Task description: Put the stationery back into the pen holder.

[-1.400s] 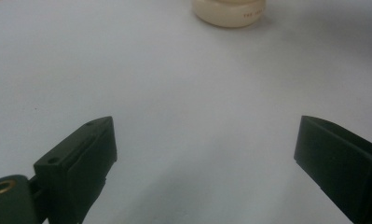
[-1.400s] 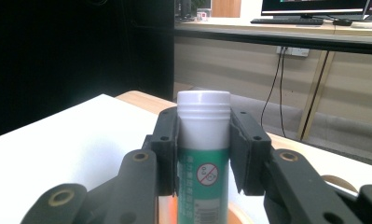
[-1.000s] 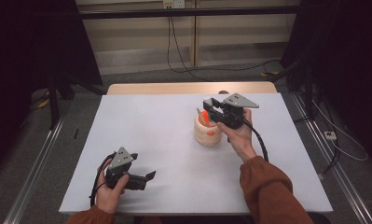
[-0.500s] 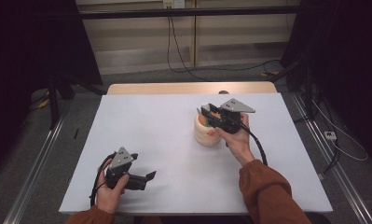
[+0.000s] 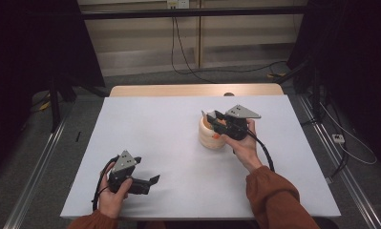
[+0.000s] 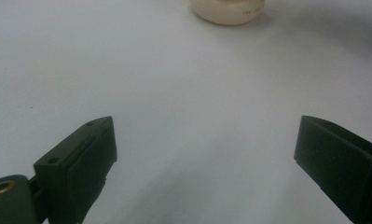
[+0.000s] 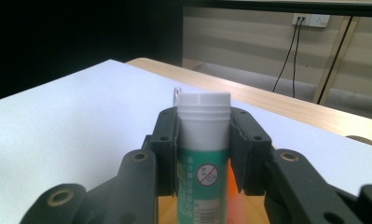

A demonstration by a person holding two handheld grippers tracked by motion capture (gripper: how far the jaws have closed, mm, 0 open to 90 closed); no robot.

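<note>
Tube: green-and-white plastic tube with a white ribbed cap (image 7: pixel 203 154), upright, clamped between the jaws of the right gripper (image 7: pixel 203 140), just above the cup.
Cup: round cream-coloured holder (image 5: pixel 211 136) on the white table (image 5: pixel 178 133), right of centre; something orange shows inside it.
Left gripper (image 5: pixel 150 180): jaws wide apart, nothing between them, resting low at the table's near left, well apart from the cup.
Writing: red crossed-circle symbol on the tube's label; small print below is too fine to read.
Surroundings: bare tabletop between the two grippers; black cables hang on the far wall.
</note>
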